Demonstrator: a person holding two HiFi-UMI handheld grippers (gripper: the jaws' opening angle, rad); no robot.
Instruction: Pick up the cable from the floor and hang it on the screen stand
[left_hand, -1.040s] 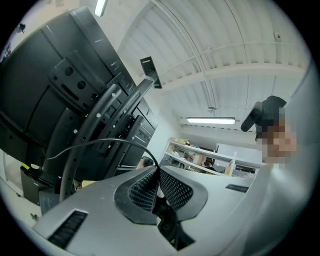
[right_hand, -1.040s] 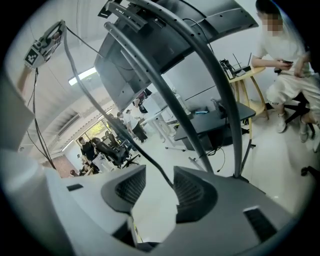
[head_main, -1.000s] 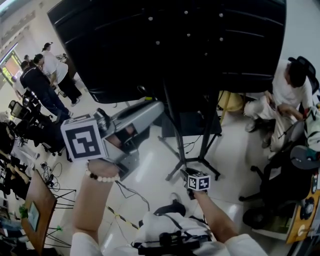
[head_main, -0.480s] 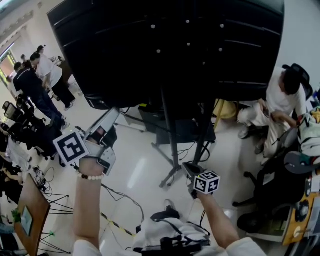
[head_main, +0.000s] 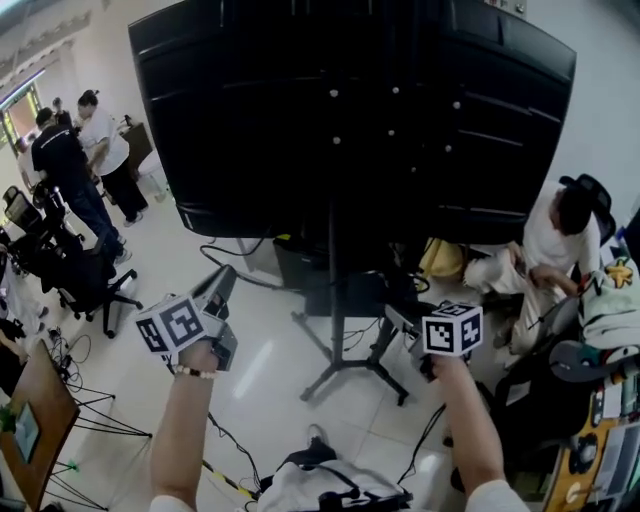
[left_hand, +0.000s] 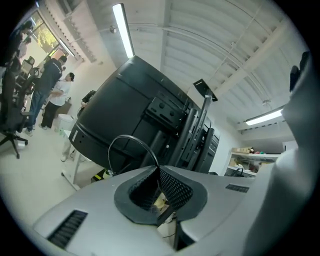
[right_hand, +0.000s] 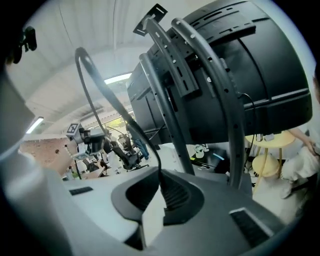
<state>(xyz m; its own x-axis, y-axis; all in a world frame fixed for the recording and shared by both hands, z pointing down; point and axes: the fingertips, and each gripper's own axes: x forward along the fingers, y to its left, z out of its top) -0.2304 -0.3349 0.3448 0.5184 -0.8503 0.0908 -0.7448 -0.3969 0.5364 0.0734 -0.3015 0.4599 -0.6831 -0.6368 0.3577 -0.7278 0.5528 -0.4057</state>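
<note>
A thin black cable (left_hand: 131, 139) arcs up out of my left gripper (left_hand: 159, 172), whose jaws are shut on it. My right gripper (right_hand: 161, 182) is shut on the same black cable (right_hand: 100, 85), which climbs up and to the left from its pads. The big black screen (head_main: 350, 110) sits on a dark screen stand (head_main: 333, 300). In the head view the left gripper (head_main: 225, 282) is left of the stand's pole and the right gripper (head_main: 397, 318) is just right of it. The stand's curved rails (right_hand: 172, 100) rise close behind the right jaws.
Several people stand at the far left (head_main: 70, 160), beside office chairs (head_main: 75, 275). A person sits at the right (head_main: 555, 245) near a cluttered desk (head_main: 600, 440). Loose cables (head_main: 240, 450) and striped tape (head_main: 222, 481) lie on the floor. A wooden table (head_main: 35, 420) is at lower left.
The left gripper has dropped away from the camera, down and left. The right gripper has moved up and right, beside the stand. The view has tilted up toward the screen.
</note>
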